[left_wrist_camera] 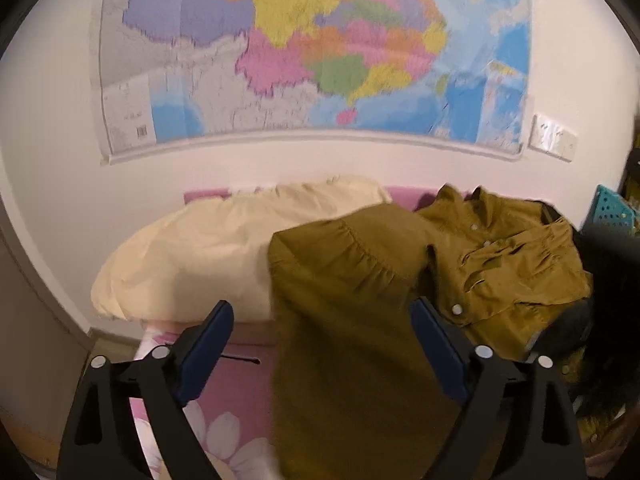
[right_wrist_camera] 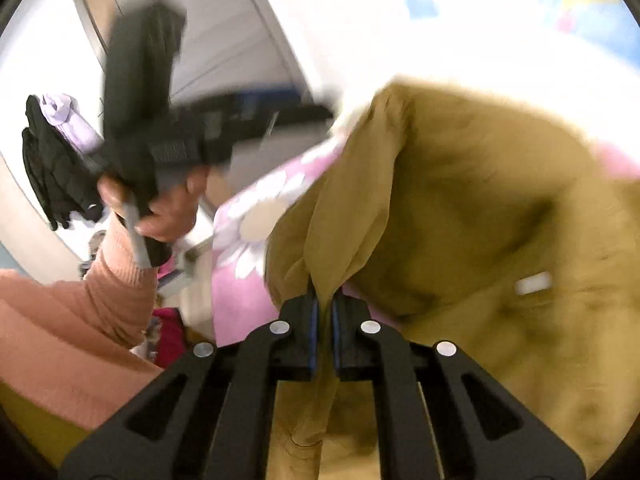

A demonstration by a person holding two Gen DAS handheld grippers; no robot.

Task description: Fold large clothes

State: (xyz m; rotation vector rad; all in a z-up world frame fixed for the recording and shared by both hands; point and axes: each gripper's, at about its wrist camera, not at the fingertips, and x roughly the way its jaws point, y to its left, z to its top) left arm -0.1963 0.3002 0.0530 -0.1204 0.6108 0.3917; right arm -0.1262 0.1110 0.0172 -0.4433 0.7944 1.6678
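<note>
A: Right gripper (right_wrist_camera: 325, 300)?
B: Jaws pinch a fold of the mustard shirt (right_wrist_camera: 460, 208), which extends ahead over the floral bedsheet (right_wrist_camera: 256, 216).
A: Left gripper (left_wrist_camera: 322, 316)?
B: Jaws spread, empty; shirt (left_wrist_camera: 360, 300) lies between and beyond them, beside a cream pillow (left_wrist_camera: 208, 248).

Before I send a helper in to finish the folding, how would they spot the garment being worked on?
Find the big coloured map on the wall; below it is a bed with a pink flowered sheet and a cream pillow. Right of the pillow lies the shirt. It alone is mustard brown, with white buttons and gathered seams.
</note>
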